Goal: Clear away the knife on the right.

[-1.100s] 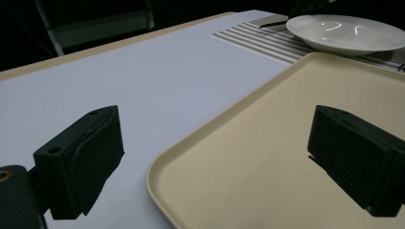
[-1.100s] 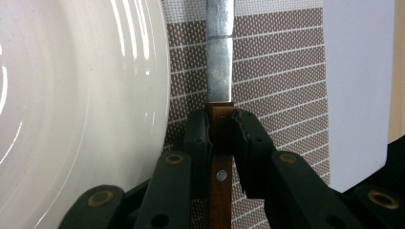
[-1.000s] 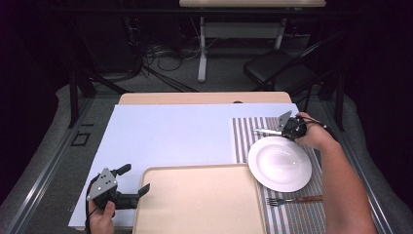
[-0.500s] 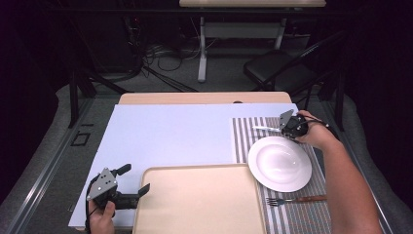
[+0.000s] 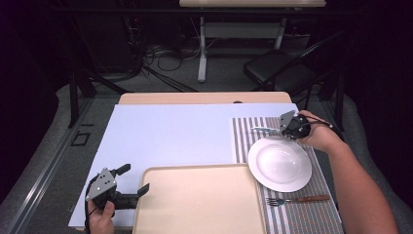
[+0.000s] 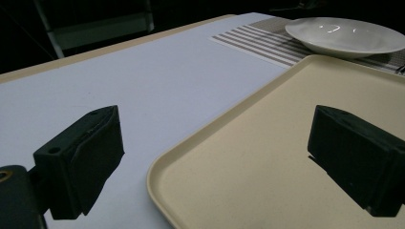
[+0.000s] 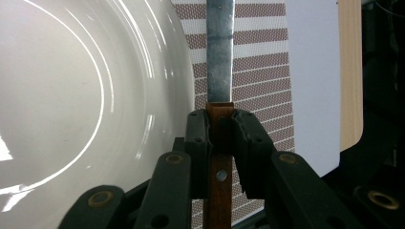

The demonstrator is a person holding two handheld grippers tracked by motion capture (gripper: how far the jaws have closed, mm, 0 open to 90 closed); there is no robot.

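High view, with both gripper views. My right gripper (image 5: 287, 127) sits above the far end of the striped placemat (image 5: 243, 141), just beyond the white plate (image 5: 279, 164). Its fingers (image 7: 198, 143) are nearly closed and clamp the wooden handle of a knife (image 7: 220, 57); the steel blade runs straight out ahead of the fingers, over the placemat and alongside the plate's rim (whether the blade tip touches the mat I cannot tell from these angles, though it appears lifted clear). In the high view the blade points toward the middle of the tabletop (image 5: 170, 136).

My left gripper (image 5: 127, 180) rests at the near left corner of the tabletop, its fingers (image 6: 81, 162) spread wide and holding nothing; one finger hangs over the pale sheet, the other over the corner of the beige tray (image 5: 199, 200). A fork (image 5: 292, 199) with a wooden handle lies on the placemat on the near side of the plate, apart from both grippers.
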